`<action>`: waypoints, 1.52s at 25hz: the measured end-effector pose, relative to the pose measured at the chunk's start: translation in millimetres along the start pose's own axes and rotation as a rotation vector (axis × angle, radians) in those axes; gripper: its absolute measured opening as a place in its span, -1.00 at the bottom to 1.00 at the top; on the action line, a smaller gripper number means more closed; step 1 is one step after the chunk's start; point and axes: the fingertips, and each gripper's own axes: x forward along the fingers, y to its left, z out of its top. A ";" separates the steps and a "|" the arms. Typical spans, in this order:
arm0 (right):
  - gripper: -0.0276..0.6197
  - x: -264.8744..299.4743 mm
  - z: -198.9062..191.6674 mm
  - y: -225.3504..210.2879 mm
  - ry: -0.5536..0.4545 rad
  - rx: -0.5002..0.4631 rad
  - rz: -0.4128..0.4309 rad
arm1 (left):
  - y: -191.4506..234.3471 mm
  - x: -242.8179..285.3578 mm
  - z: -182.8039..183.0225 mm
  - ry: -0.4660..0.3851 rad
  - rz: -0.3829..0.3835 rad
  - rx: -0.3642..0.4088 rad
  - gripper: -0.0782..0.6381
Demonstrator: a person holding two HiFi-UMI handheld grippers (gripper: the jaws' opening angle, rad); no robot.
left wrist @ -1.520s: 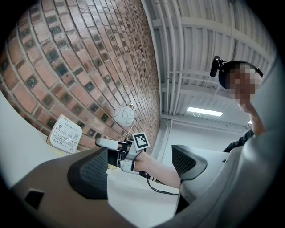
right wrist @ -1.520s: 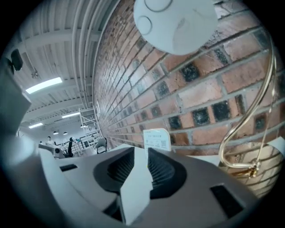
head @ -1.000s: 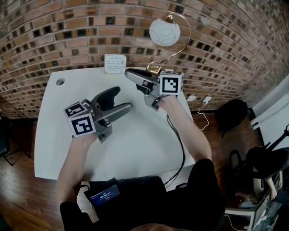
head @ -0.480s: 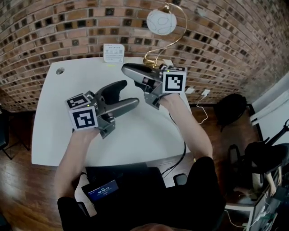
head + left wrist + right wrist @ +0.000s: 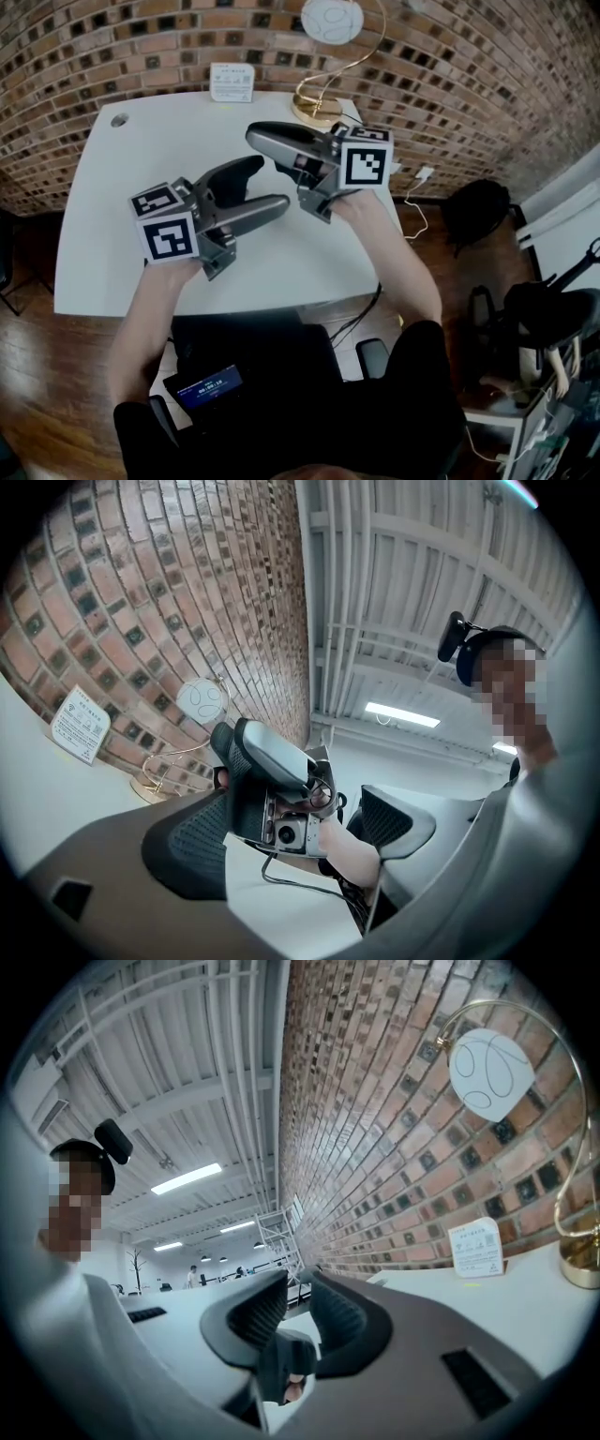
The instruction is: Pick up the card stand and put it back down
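Card stand (image 5: 232, 82) rests untouched on the surface (image 5: 112, 244). Left claw (image 5: 267, 185) gapes wide, empty; right claw (image 5: 253, 137), just closing in, leaves a slim empty gap

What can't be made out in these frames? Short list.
Card stand print: too small in the head view and both gripper views.
Lamp shade: top cut off by the head view's upper edge.
Small blue screen: readout too small and blurred, head view.
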 end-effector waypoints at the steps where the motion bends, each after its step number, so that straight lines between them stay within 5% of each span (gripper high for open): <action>1: -0.63 -1.5 -1.4 2.8 -0.002 0.006 0.001 | -2.3 0.0 -0.6 0.000 -0.001 0.002 0.45; 14: -0.63 -30.7 2.4 35.0 0.005 -0.076 -0.051 | -30.5 13.9 -7.0 0.015 -0.023 0.019 0.45; 38: -0.64 -16.0 -39.7 124.1 -0.009 -0.121 0.082 | -93.4 -16.6 -31.8 0.003 -0.047 0.071 0.45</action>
